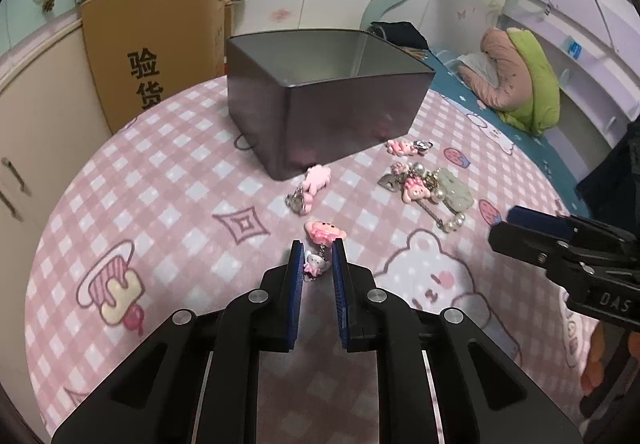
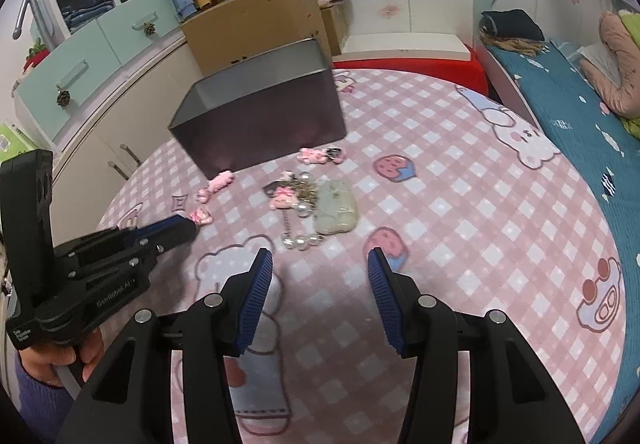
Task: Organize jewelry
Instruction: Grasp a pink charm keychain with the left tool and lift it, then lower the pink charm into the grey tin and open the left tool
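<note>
Left gripper (image 1: pixel 317 250) first: your jaws are nearly together around the small white-and-pink pendant (image 1: pixel 316 264) of the nearest pink charm (image 1: pixel 323 231). The pads sit right at its sides, but I can't tell whether they actually press on it or just bracket it, so confirm the bite before you lift. The charm's pink head lies on the pink checked blanket (image 1: pixel 160 204), just past your fingertips. Right gripper (image 2: pixel 318 258): jaws stand well apart with nothing between them, hovering over bare blanket, near the pearl end of the tangled cluster (image 2: pixel 316 204). That cluster is pearls, chain, a heart tag, a pink figure and a pale green pendant, all piled together; my guess is it comes up as one clump or snags, so expect to take it whole. Further out, a pink plush keychain (image 1: pixel 312 186) lies just beside the near corner of the grey tin box (image 1: pixel 328 84), and a pink bear charm with a metal clasp (image 1: pixel 406 147) sits near the box's front wall. The box is open-topped and as far as its inside shows it looks empty, though the floor is mostly hidden from both cameras. Progress, as I read it: basically at the start. Four pieces or groups are on the blanket, none visibly in the box. Left to do: lift the near charm and drop it in, then the plush, the bear and the cluster.
</note>
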Demonstrator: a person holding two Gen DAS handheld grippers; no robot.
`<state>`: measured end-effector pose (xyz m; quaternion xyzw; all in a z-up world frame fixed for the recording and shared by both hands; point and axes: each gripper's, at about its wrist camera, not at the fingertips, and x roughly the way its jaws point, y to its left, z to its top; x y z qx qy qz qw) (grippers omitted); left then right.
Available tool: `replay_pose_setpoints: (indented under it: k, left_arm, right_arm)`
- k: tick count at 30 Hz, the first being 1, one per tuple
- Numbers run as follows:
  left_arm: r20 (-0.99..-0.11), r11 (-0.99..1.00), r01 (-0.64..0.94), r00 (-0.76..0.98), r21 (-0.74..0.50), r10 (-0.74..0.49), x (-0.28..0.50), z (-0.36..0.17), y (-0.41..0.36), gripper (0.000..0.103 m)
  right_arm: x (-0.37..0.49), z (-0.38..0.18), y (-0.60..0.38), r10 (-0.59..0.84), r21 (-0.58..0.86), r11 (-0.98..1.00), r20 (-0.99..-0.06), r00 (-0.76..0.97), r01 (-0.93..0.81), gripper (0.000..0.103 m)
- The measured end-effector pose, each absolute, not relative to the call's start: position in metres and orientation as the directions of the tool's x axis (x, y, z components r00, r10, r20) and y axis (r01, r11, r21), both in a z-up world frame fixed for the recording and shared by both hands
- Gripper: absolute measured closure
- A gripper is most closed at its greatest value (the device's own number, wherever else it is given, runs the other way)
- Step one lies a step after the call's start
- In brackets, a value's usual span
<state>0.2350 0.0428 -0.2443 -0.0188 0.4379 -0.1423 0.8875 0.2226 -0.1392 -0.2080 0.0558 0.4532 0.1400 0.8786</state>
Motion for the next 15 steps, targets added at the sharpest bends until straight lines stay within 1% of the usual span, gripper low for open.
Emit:
replay_pose_setpoints:
  k: [3,7,11,15]
  left_arm:
    - [-0.765,0.961,0.212,0.585,-0.176,-0.269,0.225,-0.241,0.057,0.088]
    - [-0.761,0.977,0.137,0.614,-0.160,-0.211,0.217,-0.237,0.084,0.088]
    - [-0.758,0.987,0.072,0.634,-0.142,-0.155,0.216,-0.236,0.107,0.088]
    - [-0.759,0.987,0.043,0.634,-0.158,-0.149,0.219,-0.236,0.122,0.088]
  right_arm:
    - [0.224,-0.204,-0.124,0.304,0.218,0.951,-0.777,0.551,-0.218,0.054]
    - [0.230,-0.202,-0.090,0.330,0.211,0.939,-0.768,0.548,-0.270,0.054]
    - [0.244,-0.206,-0.050,0.328,0.187,0.936,-0.769,0.549,-0.298,0.054]
    - [0.257,-0.211,-0.022,0.296,0.148,0.944,-0.778,0.554,-0.296,0.054]
